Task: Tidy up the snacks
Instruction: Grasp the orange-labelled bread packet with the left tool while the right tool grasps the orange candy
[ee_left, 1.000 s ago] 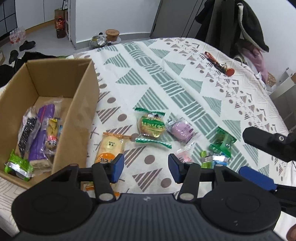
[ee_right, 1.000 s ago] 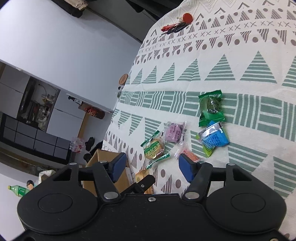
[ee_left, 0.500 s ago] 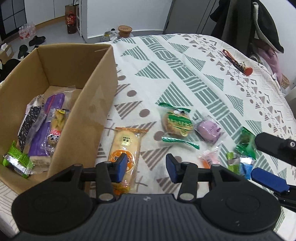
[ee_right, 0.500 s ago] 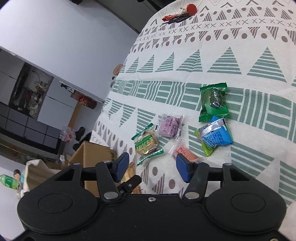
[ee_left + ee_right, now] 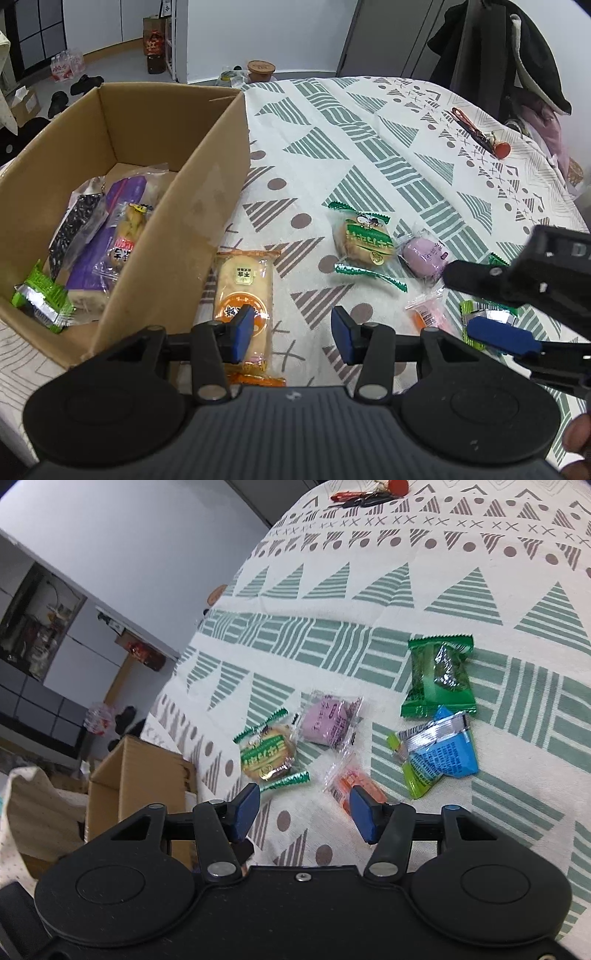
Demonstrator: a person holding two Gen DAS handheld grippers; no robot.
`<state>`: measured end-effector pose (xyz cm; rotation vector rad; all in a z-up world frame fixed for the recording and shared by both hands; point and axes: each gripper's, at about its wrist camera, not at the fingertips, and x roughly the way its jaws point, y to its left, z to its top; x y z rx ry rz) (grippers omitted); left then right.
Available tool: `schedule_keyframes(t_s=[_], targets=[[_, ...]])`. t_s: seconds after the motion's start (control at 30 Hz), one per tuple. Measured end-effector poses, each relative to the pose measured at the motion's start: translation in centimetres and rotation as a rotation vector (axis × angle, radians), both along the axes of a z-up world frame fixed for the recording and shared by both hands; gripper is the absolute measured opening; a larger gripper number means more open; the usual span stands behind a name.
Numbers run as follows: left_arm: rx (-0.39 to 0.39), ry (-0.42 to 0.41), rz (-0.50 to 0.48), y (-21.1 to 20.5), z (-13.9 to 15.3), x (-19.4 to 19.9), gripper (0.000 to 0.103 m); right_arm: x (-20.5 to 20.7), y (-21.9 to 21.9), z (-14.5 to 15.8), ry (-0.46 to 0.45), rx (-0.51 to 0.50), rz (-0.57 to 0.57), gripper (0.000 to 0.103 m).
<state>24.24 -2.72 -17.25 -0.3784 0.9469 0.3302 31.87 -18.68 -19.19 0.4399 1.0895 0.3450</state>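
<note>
Picking stage: left gripper [image 5: 290, 330] wide, empty, just above orange-labelled pale cake packet [image 5: 243, 291] beside brown cardboard box [image 5: 177, 236]. Right gripper [image 5: 301, 814] wide, empty. Next: lower, straddle, close.

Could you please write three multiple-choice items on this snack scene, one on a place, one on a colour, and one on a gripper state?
1. Where does the orange-labelled bread packet lie?
A. in the box
B. on the cloth beside the cardboard box
C. on the floor

2. What colour is the round cake in the clear wrapper?
A. purple
B. yellow
C. white

3. How is the right gripper?
A. shut on a packet
B. open and empty
C. out of view

Answers: 1 B, it lies flat by the box wall; 2 A, purple shows through the wrapper; 3 B, its fingers stand apart with only cloth between them.
</note>
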Motion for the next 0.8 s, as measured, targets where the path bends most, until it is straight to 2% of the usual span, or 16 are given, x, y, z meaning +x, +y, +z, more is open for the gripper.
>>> schedule_keyframes(t_s=[0.1,0.33,0.47,0.57,0.73,0.8], targets=[[-0.033,-0.01,0.006,0.4,-0.2,0.3,0.046,0.1,0.4,-0.4,-0.002,-0.025,0.013,0.045],[-0.071,-0.022,0.002,0.5,-0.3,0.4,0.046,0.1,0.8,-0.6,-0.019,-0.067,0.032,0.039],[-0.126,-0.034,-0.006,0.6,-0.2,0.3,0.046,0.2,0.7,-1.2,0.015,-0.079,0.04,0.027],[-0.176,-0.018,-0.004,0.8,-0.4,0.2,0.04,-0.1,0.5,-0.7,0.005,-0.066,0.035,0.021],[-0.094,-0.058,-0.013,0.4,1.1,-0.6,0.04,-0.4,0.0,0.7,-0.032,-0.035,0.027,0.02],[-0.051,-0.056,0.0,0.5,1.3,-0.6,0.04,-0.3,-0.4,0.8,-0.025,-0.025,0.01,0.023]])
